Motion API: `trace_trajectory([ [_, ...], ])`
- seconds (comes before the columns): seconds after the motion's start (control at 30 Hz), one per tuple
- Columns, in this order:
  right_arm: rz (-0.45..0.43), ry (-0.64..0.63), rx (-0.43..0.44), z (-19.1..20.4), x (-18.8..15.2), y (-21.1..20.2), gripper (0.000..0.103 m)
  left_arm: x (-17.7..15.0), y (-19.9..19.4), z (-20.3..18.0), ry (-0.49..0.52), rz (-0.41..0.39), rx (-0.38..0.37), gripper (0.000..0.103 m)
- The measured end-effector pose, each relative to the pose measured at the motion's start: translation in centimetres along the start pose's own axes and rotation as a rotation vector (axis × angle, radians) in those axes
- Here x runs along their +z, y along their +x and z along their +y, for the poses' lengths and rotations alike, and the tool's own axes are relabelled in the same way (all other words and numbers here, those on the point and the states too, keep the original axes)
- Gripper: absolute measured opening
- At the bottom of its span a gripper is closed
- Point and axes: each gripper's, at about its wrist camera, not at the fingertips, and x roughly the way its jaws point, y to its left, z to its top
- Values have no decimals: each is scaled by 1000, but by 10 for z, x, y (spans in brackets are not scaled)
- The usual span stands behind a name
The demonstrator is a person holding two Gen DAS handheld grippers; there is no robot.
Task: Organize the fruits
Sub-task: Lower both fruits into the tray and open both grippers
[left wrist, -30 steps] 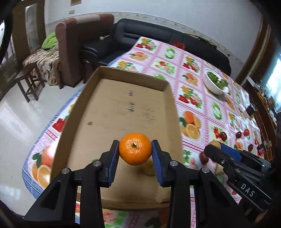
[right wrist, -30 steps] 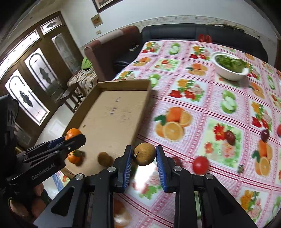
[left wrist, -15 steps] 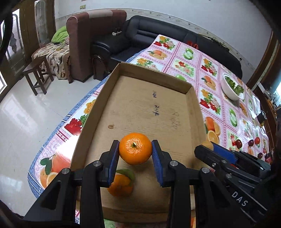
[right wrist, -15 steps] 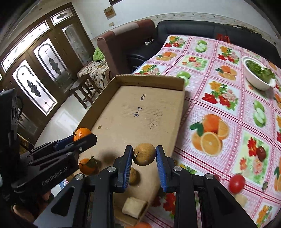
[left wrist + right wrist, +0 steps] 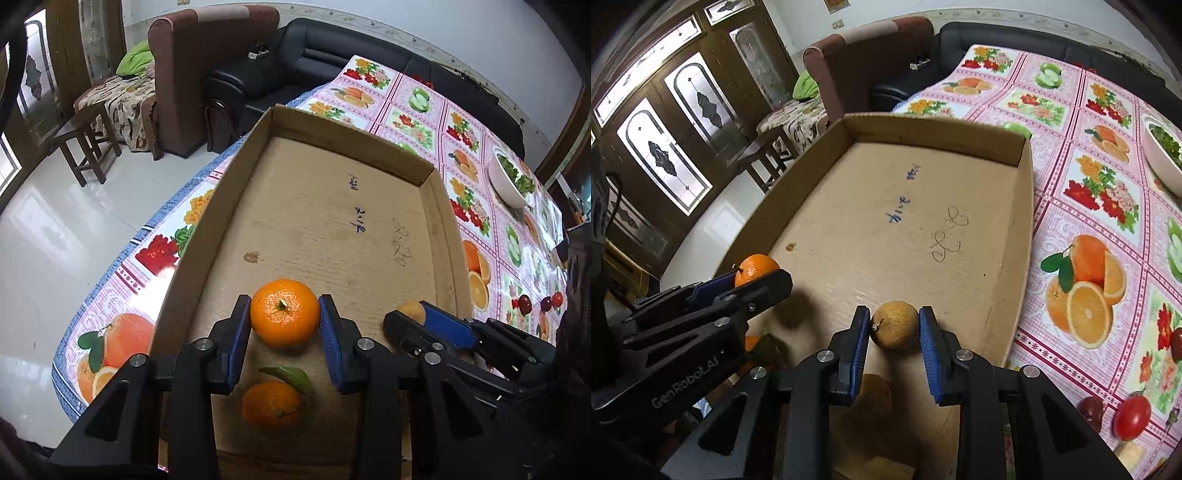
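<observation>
My left gripper (image 5: 284, 325) is shut on an orange mandarin (image 5: 284, 312) and holds it above the near end of a shallow cardboard box (image 5: 332, 229). A second mandarin with a green leaf (image 5: 271, 404) lies on the box floor just below it. My right gripper (image 5: 894, 334) is shut on a brownish-yellow round fruit (image 5: 894, 324), also above the near end of the box (image 5: 886, 221). The left gripper shows in the right wrist view (image 5: 764, 280) with its mandarin (image 5: 755, 267). Another brownish fruit (image 5: 875, 391) lies in the box under the right gripper.
The table carries a pink fruit-print cloth (image 5: 1089, 184). A white bowl of greens (image 5: 509, 181) stands at the far right. A red tomato (image 5: 1132, 415) and a dark fruit (image 5: 1089, 410) lie on the cloth right of the box. Sofas (image 5: 207, 74) and a stool (image 5: 85, 147) stand beyond.
Both grippers have moved forward over the box with their fruits still held. The leafed mandarin now shows on the box floor under the left gripper.
</observation>
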Motion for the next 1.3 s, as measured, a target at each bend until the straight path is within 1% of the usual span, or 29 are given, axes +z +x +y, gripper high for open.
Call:
trace_trajectory([
  [0.13, -4, 3, 10, -1, 0, -1, 29, -2, 4, -2, 12, 9, 23, 35],
  [0.2, -7, 14, 18, -3, 0, -2, 29, -4, 6, -1, 8, 28, 12, 35],
  [0.27, -11, 26, 20, -7, -1, -4, 32, -4, 5, 1, -2, 34, 2, 37],
  [0.33, -15, 38, 27, -10, -2, -8, 32, -4, 1, 1, -5, 27, -2, 43],
  [0.4, -28, 51, 28, -12, -2, -15, 39, -4, -6, 1, -12, 13, -10, 43],
  [0.47, -51, 59, 28, -15, -4, -24, 41, -3, -13, 0, -17, -2, -13, 44],
  [0.53, -66, 65, 31, -17, -5, -33, 42, -3, -19, -1, -17, -16, -16, 48],
  [0.67, -93, 79, 35, -23, -12, -52, 42, -5, -29, -6, -11, -32, -20, 48],
  [0.9, -117, 118, 27, -41, -24, -75, 42, -9, -37, -18, 5, -33, -27, 48],
  [1.07, -143, 161, 15, -60, -37, -95, 42, -11, -46, -28, 26, -49, -27, 48],
  [1.3, -174, 237, -8, -93, -58, -121, 42, -15, -53, -46, 52, -46, -43, 48],
])
